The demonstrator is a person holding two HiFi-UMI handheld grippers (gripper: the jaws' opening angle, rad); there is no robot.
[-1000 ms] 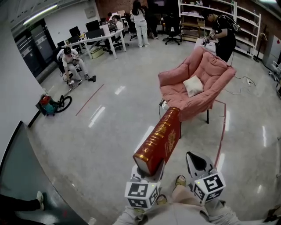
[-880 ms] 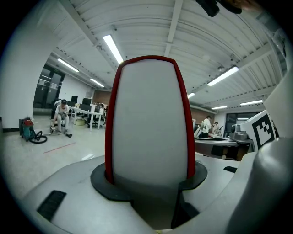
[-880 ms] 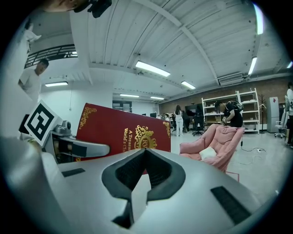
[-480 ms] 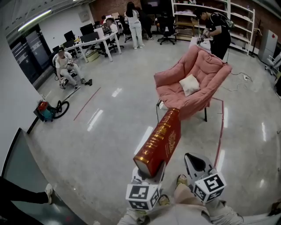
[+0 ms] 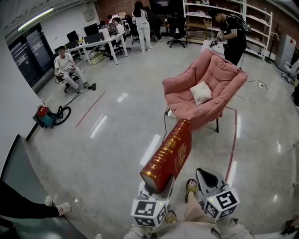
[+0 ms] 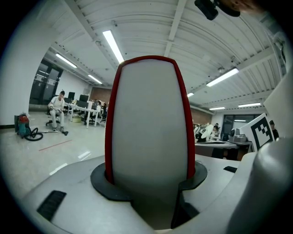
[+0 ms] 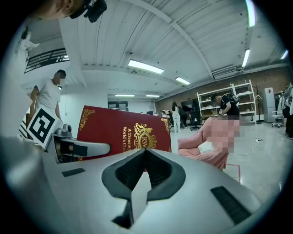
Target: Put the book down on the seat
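A thick red book (image 5: 168, 156) with gold print is held upright and tilted forward, its lower end clamped in my left gripper (image 5: 156, 186). In the left gripper view the book's pale page edge (image 6: 149, 128) fills the middle, gripped between the jaws of the left gripper (image 6: 149, 183). My right gripper (image 5: 208, 177) hangs just right of the book, shut and holding nothing. Its own view shows the right gripper (image 7: 142, 183) closed, with the book's cover (image 7: 123, 132) to its left. The pink armchair (image 5: 187, 100) with a white pillow (image 5: 202, 92) stands a few steps ahead.
Red tape (image 5: 232, 149) marks the floor around the chair. A person (image 5: 233, 32) stands behind it by the shelves (image 5: 224, 14). A vacuum cleaner (image 5: 46, 115) lies at the left. Desks (image 5: 96, 42) with several people are at the back. My sandalled foot (image 5: 191, 188) shows between the grippers.
The armchair has come slightly nearer in the head view. The book stays clamped in the left gripper. Someone's leg and shoe have entered at the bottom left.
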